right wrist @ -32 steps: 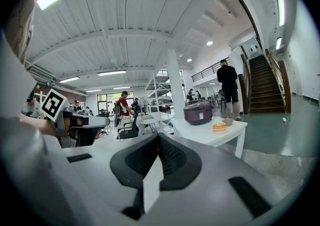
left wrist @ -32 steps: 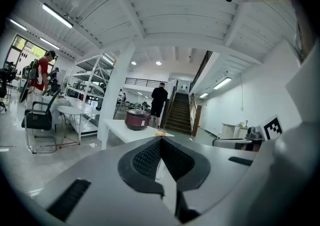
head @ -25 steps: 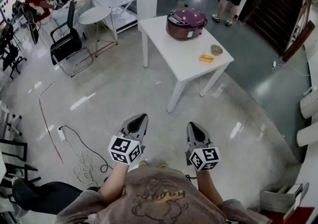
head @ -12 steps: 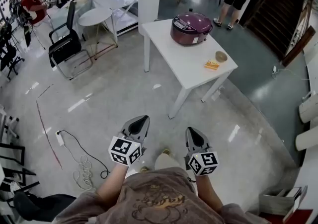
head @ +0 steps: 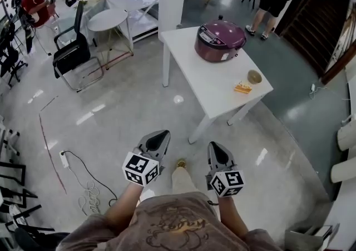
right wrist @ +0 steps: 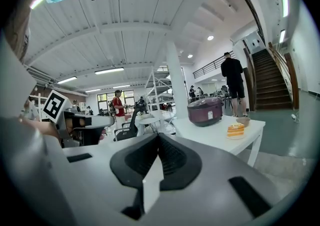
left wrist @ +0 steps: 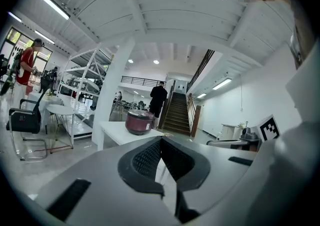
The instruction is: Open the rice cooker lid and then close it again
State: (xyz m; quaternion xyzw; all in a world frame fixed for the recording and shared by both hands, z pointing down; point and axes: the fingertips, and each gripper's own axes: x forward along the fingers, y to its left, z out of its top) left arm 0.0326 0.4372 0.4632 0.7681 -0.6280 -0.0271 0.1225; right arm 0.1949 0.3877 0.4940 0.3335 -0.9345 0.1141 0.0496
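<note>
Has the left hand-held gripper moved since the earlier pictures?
Yes. The left hand-held gripper has come closer to the white table; the gap to its near leg is smaller.

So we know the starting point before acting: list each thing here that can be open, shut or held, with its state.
rice cooker: lid shut, standing on the white table
left tongs: shut, empty, away from the table
right tongs: shut, empty, away from the table
</note>
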